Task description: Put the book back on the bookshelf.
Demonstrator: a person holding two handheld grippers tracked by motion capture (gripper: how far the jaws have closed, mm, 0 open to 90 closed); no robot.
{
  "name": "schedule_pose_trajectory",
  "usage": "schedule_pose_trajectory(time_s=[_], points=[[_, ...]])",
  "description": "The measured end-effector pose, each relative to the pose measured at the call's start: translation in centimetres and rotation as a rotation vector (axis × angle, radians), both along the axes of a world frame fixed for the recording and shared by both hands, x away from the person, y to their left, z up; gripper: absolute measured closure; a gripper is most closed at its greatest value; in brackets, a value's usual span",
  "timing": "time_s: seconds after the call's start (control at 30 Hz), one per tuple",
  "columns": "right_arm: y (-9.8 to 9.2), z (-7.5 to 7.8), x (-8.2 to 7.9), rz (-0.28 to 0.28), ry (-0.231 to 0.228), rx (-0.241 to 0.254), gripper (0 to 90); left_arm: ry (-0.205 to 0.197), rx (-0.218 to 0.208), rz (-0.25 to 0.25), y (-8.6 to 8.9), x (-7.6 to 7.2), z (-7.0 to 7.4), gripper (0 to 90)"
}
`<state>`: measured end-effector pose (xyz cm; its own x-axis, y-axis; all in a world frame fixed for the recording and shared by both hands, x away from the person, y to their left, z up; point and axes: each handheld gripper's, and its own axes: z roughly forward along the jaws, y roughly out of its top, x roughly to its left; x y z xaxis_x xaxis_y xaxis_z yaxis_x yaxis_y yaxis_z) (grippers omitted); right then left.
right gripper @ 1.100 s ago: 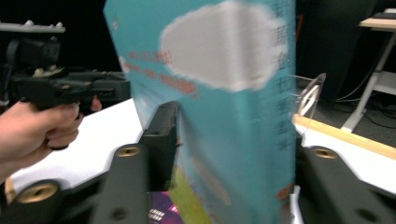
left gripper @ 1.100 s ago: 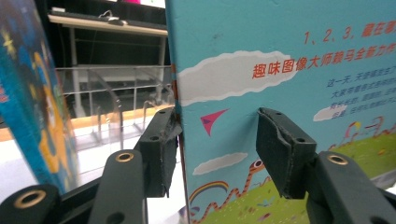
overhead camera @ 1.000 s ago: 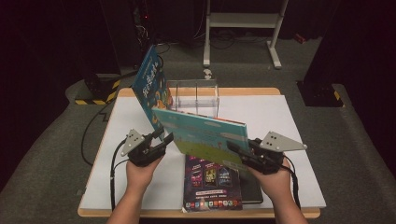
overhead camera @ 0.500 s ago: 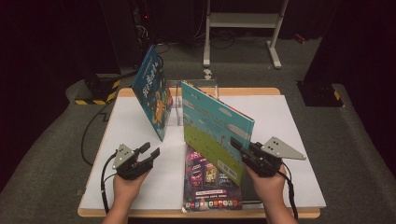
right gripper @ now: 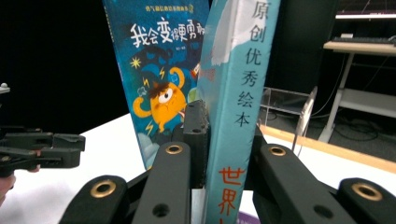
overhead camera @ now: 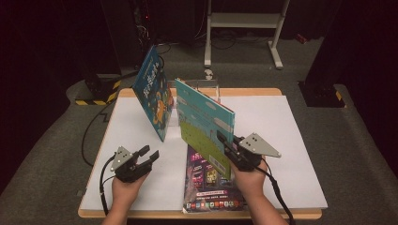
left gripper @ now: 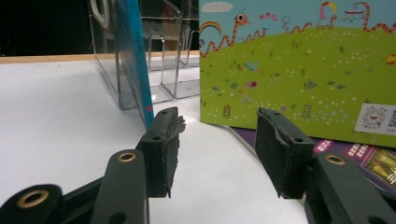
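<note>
Green-and-blue picture book (overhead camera: 204,124) stands on edge mid-worktop, pinched at its spine by my right claw (overhead camera: 227,145), my left claw (overhead camera: 146,155) spread and empty near the front edge, so I should keep it upright toward the clear rack (overhead camera: 206,89).

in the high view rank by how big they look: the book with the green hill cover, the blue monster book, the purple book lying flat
1. book with the green hill cover, held up nearer the camera, which may flatter it
2. blue monster book
3. purple book, partly hidden; close to the monster book, so unsure
</note>
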<state>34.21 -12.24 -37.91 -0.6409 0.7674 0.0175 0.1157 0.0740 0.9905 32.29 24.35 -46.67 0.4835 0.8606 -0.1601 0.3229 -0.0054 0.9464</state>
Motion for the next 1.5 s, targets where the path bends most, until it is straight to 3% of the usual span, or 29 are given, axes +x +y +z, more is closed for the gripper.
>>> schedule_pose_trajectory(time_s=[0.13, 0.3, 0.63, 0.8, 0.97, 1.2, 1.37, 1.5], points=[[0.5, 0.7, 0.1, 0.028, 0.009, -0.031, 80.1, 0.001, -0.009, -0.031, -0.7, 0.0, 0.5, 48.9], [1.3, 1.0, -0.7, 0.053, 0.012, -0.068, 80.4, -0.019, -0.032, -0.117, -2.5, -0.1, 2.4, 40.7], [1.8, 0.8, -1.8, 0.038, 0.038, -0.068, 80.1, -0.159, -0.121, -0.298, -7.4, -1.3, 9.7, 29.0], [2.0, 0.6, -2.0, 0.041, 0.032, -0.063, 79.6, -0.179, -0.135, -0.352, -10.0, -0.6, 11.9, 25.3], [2.2, 0.5, -2.3, 0.055, 0.024, -0.067, 78.8, -0.128, -0.170, -0.399, -11.7, 0.6, 12.3, 23.5], [1.6, 0.0, -2.7, 0.107, 0.069, -0.058, 69.5, -0.122, -0.183, -0.407, -12.4, 0.6, 12.0, 21.0], [0.2, -1.1, -3.5, 0.143, 0.111, -0.061, 71.5, -0.125, -0.180, -0.450, -13.0, -0.2, 12.0, 18.1], [0.8, -1.3, -4.1, 0.184, 0.107, -0.081, 69.1, -0.143, -0.134, -0.400, -13.8, -1.2, 12.2, 15.1]])
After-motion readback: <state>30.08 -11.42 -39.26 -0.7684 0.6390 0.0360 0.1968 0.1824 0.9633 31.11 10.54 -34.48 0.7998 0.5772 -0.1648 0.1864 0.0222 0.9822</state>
